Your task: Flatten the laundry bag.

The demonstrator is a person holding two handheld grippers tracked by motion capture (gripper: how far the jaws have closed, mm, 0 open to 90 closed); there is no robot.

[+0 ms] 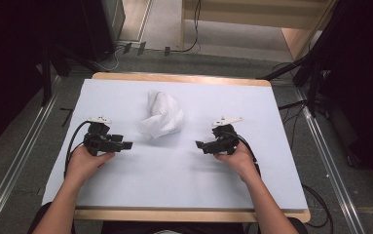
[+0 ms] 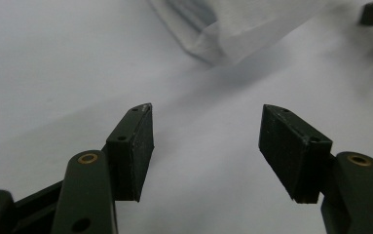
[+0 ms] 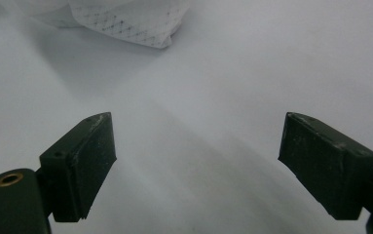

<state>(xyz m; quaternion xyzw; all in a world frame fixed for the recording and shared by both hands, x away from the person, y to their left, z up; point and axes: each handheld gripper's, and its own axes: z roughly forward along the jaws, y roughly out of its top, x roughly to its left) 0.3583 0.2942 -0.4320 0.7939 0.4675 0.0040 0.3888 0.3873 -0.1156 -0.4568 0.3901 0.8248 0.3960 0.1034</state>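
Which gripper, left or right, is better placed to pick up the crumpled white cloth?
Left, probably. In the high view the left gripper sits closer to the crumpled white cloth than the right gripper does. Both have open jaws with nothing between them, pointing inward over the white table cover.

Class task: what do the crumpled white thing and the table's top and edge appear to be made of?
White cloth: probably thin matt fabric; soft folds, with a fine dotted grid in the right gripper view. Table: a smooth, matt white sheet or board over a light, wood-like edge.
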